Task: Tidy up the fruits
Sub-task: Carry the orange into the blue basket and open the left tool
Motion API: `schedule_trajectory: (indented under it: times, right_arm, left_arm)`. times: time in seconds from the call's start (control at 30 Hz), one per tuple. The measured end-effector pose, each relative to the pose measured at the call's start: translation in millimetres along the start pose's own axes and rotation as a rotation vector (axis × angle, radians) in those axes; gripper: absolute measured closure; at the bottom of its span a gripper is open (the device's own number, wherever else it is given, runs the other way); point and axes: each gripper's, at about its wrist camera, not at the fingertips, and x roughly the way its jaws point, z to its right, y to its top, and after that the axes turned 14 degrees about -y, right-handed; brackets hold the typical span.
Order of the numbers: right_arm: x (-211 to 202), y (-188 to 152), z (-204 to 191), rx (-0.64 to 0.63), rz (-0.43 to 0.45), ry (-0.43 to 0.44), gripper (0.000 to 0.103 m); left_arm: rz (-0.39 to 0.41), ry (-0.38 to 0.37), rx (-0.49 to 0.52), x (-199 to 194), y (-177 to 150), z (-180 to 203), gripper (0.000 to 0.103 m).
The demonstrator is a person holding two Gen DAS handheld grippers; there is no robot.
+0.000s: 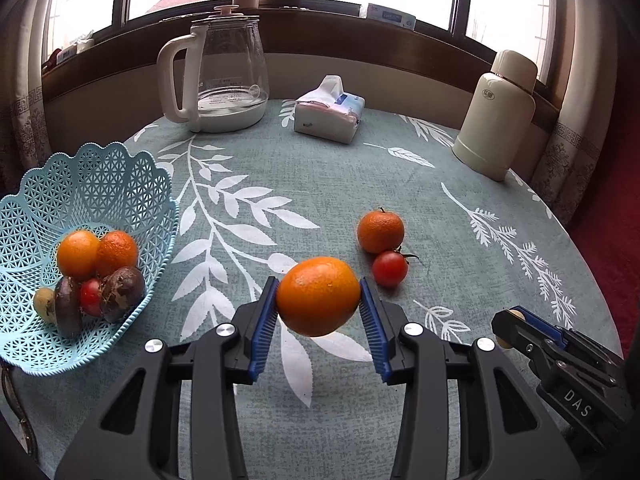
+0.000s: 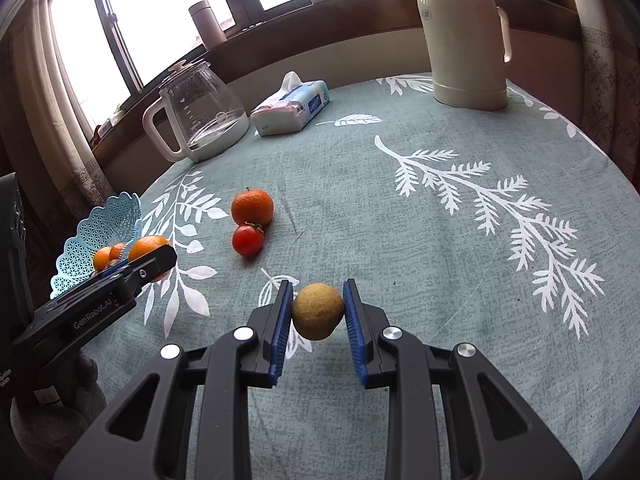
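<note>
A carrying step is in hand: an orange [image 1: 318, 295] is clamped between the blue pads of the left tool [image 1: 319, 300] and held clear of the counter [image 1: 460, 184], at lower centre of the left wrist view. A small yellow-brown fruit [image 2: 317, 311] is gripped in the right tool [image 2: 316, 314], low in the right wrist view. Next, each load is judged to need moving over the light-blue lattice basket [image 1: 120, 168] at the left edge, then releasing gently so nothing rolls out. The basket already contains two oranges, a cherry tomato, two dark purple fruits and a pale yellowish one. On the cloth, near frame centre, a tangerine [image 1: 380, 230] and a tomato [image 1: 390, 269] are left touching.
</note>
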Motion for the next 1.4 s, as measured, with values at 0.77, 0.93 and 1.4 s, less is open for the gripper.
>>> schedule_trajectory:
  times: [0.77,0.93,1.4]
  right_arm:
    - [-0.4,-0.5,-6.0,-0.029,0.005,0.010,0.077]
    - [0.2,-0.4,-6.7,-0.032,0.005,0.006,0.077]
    - [1.4,-0.7,-7.8,-0.037,0.001,-0.007,0.077]
  left_arm:
    - [0.115,0.143,-0.045,-38.4,12.3,-37.4,0.061]
    - [0.139,0.187,-0.071,-47.2,13.9,-52.8,0.061]
    - [0.179,0.288,-0.126,-61.4,13.5,-90.8,0.061]
